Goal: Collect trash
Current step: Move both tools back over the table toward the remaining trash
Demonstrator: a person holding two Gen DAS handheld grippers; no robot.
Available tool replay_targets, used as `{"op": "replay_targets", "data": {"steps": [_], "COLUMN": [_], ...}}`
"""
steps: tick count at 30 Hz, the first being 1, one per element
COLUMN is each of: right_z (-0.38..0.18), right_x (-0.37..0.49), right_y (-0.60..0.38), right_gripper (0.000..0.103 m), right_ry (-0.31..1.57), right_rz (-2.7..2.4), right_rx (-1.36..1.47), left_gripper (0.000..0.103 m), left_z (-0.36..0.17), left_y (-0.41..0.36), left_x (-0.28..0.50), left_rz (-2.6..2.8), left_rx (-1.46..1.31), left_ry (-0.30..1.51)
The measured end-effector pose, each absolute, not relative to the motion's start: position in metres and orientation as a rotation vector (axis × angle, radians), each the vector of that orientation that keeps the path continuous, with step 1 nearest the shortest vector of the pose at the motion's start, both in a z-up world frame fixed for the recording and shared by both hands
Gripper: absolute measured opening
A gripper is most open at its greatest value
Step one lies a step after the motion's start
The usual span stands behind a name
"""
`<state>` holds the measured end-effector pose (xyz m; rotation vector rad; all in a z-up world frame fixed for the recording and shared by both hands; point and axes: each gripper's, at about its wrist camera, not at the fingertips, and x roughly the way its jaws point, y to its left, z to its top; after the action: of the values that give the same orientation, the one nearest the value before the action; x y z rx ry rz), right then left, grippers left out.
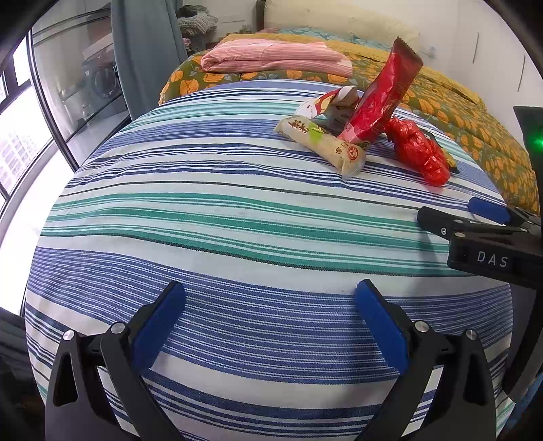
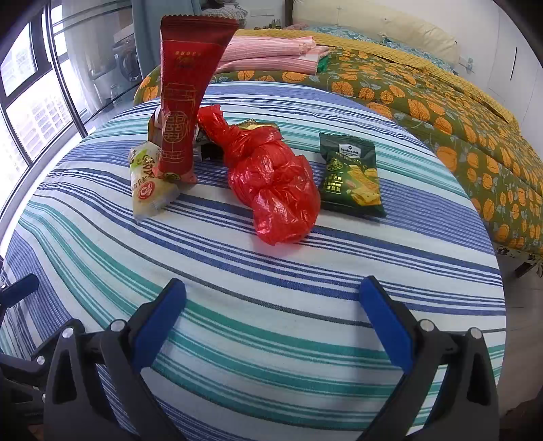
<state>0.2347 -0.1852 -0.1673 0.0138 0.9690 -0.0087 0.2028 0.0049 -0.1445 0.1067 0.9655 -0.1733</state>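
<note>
Trash lies in a cluster on a striped sheet (image 2: 271,291): a tall red wrapper (image 2: 183,101) standing upright, a cream snack wrapper (image 2: 149,186), a knotted red plastic bag (image 2: 275,183) and a dark green snack packet (image 2: 353,176). In the left wrist view the red wrapper (image 1: 380,98), cream wrapper (image 1: 322,142) and red bag (image 1: 420,152) sit far ahead to the right. My left gripper (image 1: 271,322) is open and empty over the sheet. My right gripper (image 2: 271,322) is open and empty, short of the red bag; it also shows in the left wrist view (image 1: 475,227).
Behind the sheet lie a green quilt with orange leaves (image 2: 441,112), a folded pink striped cloth (image 2: 271,57) and a pillow (image 2: 373,27). Glass doors and a window (image 1: 51,101) stand at the left. The bed edge drops off at the right (image 2: 502,271).
</note>
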Motion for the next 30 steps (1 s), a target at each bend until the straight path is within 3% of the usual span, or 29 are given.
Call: {"op": "replay_targets", "data": {"steps": [22, 30], "right_z": [-0.167, -0.167], "right_x": [0.235, 0.235], "right_y": [-0.185, -0.185], "right_gripper": [0.099, 0.099], "right_ry": [0.968, 0.968], "right_rz": [-0.007, -0.007], "right_rx": [0.014, 0.014], "left_gripper": [0.099, 0.099], "left_z": [-0.143, -0.113], "left_y": [0.009, -0.009], "left_x": [0.207, 0.264], "left_rz": [-0.215, -0.288], "left_rx": [0.102, -0.064], "left_ry": [0.971, 0.944]}}
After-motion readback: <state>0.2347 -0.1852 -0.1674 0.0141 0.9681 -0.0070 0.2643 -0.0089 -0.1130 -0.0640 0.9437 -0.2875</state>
